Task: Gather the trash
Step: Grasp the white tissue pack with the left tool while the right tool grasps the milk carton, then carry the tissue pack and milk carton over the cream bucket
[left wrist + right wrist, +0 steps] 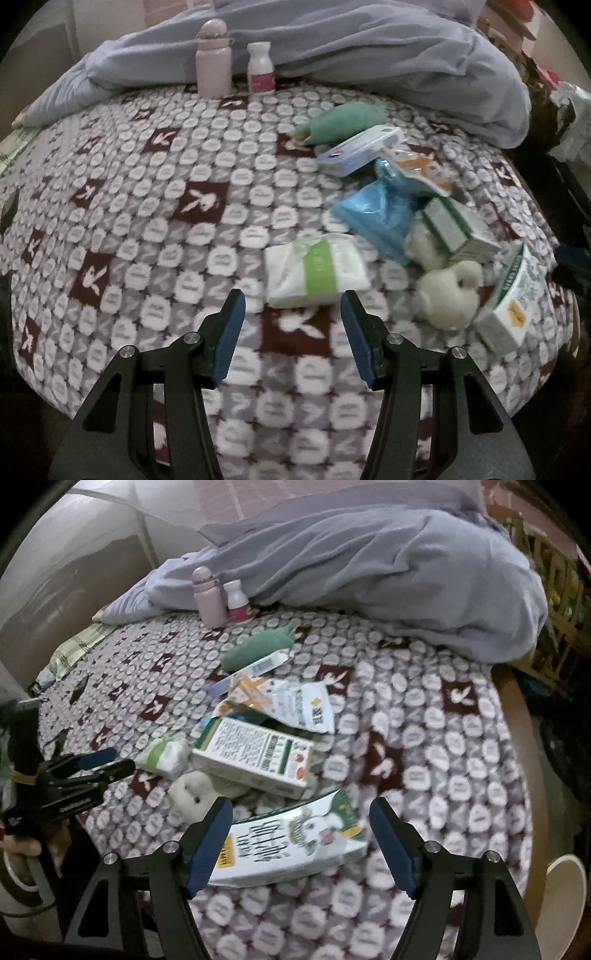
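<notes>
Trash lies in a heap on the patterned blanket (147,229). My left gripper (292,297) is open, just short of a white tissue pack with a green band (317,273). To its right lie a blue wrapper (373,214), a green-and-white carton (458,229) and a white plush toy (447,291). My right gripper (301,806) is open over a flattened printed carton (288,842); its left pad is at the carton's edge and its right pad stands clear. Beyond that lie the green-and-white carton (255,753) and a torn snack wrapper (291,705). The left gripper (107,762) shows at the left.
A pink bottle (213,59) and a white bottle (260,68) stand at the back by a rumpled blue-grey duvet (369,48). A green soft item (343,120) and a blue-and-white box (362,149) lie behind the heap. The bed's wooden edge (517,709) runs along the right.
</notes>
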Motion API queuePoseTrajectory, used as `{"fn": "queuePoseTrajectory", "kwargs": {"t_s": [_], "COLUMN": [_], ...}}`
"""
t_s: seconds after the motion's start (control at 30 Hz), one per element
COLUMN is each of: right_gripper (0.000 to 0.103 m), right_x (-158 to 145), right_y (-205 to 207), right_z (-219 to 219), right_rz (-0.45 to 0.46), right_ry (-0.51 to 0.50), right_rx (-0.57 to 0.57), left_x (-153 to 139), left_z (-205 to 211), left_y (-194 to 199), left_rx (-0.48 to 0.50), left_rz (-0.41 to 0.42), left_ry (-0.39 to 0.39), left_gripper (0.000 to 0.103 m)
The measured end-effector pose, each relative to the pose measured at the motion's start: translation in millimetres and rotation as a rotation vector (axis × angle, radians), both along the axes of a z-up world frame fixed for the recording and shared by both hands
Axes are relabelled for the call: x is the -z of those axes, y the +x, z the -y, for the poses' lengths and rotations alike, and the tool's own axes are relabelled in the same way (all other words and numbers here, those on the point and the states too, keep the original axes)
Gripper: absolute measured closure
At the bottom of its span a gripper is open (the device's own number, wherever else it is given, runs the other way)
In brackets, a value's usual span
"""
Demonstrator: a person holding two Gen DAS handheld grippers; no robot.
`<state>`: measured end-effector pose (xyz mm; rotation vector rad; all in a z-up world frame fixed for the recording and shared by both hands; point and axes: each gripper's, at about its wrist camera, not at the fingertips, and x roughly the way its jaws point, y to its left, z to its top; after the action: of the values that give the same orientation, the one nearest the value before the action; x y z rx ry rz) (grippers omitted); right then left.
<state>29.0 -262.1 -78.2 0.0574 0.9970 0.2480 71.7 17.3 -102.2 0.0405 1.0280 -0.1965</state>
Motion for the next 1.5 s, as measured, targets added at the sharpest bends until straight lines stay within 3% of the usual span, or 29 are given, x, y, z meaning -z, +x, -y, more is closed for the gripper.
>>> {"fn": "queuePoseTrajectory", "kwargs": {"t_s": [0.2, 0.4, 0.6, 0.67, 0.8, 1.1, 1.13, 1.27, 1.37, 1.5], "right_gripper": [0.028, 0.028, 0.027, 0.027, 0.027, 0.028, 0.028, 0.032, 0.036, 0.036], "right_x": [22.7, 43.1, 49.9, 52.5, 57.2, 64.3, 63.5, 51.3, 37.6, 20.9], "right_y": [-14.9, 12.3, 37.8, 37.9, 31.6, 35.4, 33.2, 22.8, 14.7, 2.4], "right_z": [5.5, 15.8, -8.5, -13.6, -10.6, -22.1, -22.7, -13.8, -5.7, 5.9], "right_rz": [-0.119, -0.192, -0.194, -0.198, -0.194, -0.172, -0.159, -0.119, -0.082, -0.037], "right_ry": [0.048, 0.182, 0.098, 0.083, 0.098, 0.078, 0.077, 0.092, 0.101, 0.092], "right_rx": [0.006, 0.104, 0.107, 0.1, 0.089, 0.054, 0.047, 0.031, 0.032, 0.034], "left_x": [4.3, 5.8, 8.7, 12.1, 22.8, 42.6, 42.5, 39.7, 30.3, 5.6], "left_z": [-11.1, -14.5, -8.5, -5.8, 2.5, 15.7, 12.2, -0.7, -4.7, 1.3], "left_y": [21.2, 30.2, 29.0, 29.2, 34.8, 51.5, 51.0, 47.6, 41.3, 27.0], "left_rx": [-0.036, -0.047, 0.037, 0.068, 0.115, 0.082, 0.071, 0.038, 0.045, 0.066], "left_rz": [-0.007, -0.011, -0.006, -0.016, -0.056, -0.116, -0.116, -0.127, -0.128, -0.068], "left_ry": [-0.026, -0.044, -0.041, -0.048, -0.058, -0.129, -0.151, -0.183, -0.214, -0.205], "left_gripper": [0.051, 0.051, 0.05, 0.04, 0.038, 0.033, 0.035, 0.073, 0.08, 0.081]}}
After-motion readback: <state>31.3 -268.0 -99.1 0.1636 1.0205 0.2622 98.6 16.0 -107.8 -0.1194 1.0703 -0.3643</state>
